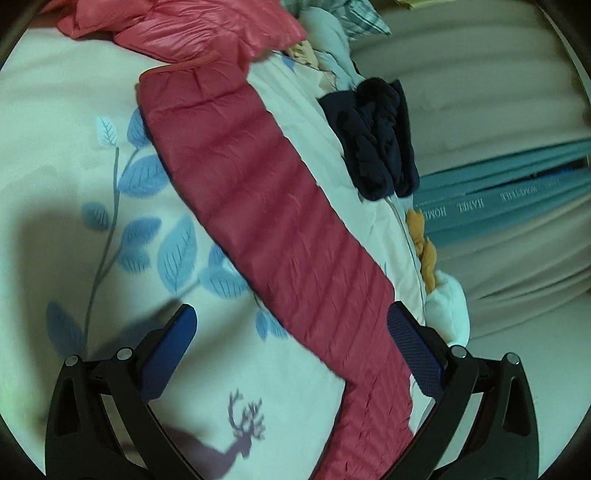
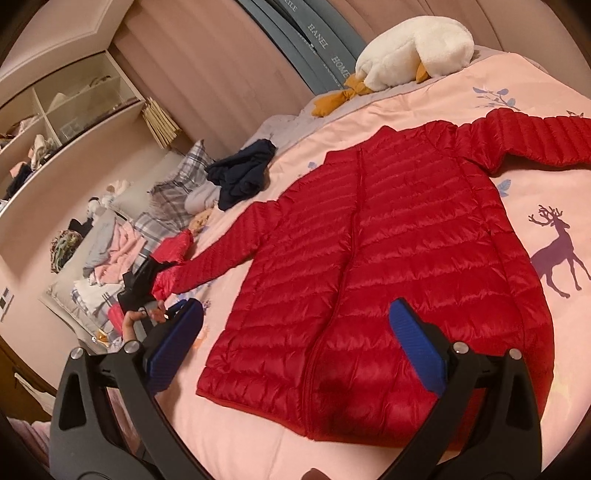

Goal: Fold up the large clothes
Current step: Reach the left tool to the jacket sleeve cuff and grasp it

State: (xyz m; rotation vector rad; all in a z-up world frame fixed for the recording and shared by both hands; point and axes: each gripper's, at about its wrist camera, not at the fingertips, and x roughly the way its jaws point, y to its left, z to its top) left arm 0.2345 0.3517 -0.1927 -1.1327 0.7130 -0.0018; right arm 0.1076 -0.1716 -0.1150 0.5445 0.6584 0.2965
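A red quilted down jacket (image 2: 388,240) lies flat, front up and zipped, on the pink bedspread (image 2: 258,443), both sleeves spread out. My right gripper (image 2: 297,345) hovers open over the jacket's hem, fingers apart and holding nothing. In the left wrist view one sleeve (image 1: 273,221) runs diagonally from the bunched jacket body (image 1: 184,29) down between the fingers of my left gripper (image 1: 295,350). That gripper is open and the sleeve lies close to its right finger (image 1: 413,350). In the right wrist view a hand (image 2: 131,325) is seen by that sleeve's cuff (image 2: 164,282).
A navy garment (image 2: 243,173) lies crumpled near the bed's edge. A white plush goose (image 2: 413,51) rests at the head of the bed. Plaid pillows (image 2: 184,184) and a heap of clothes (image 2: 107,251) sit beyond the far side, below wall shelves (image 2: 66,110).
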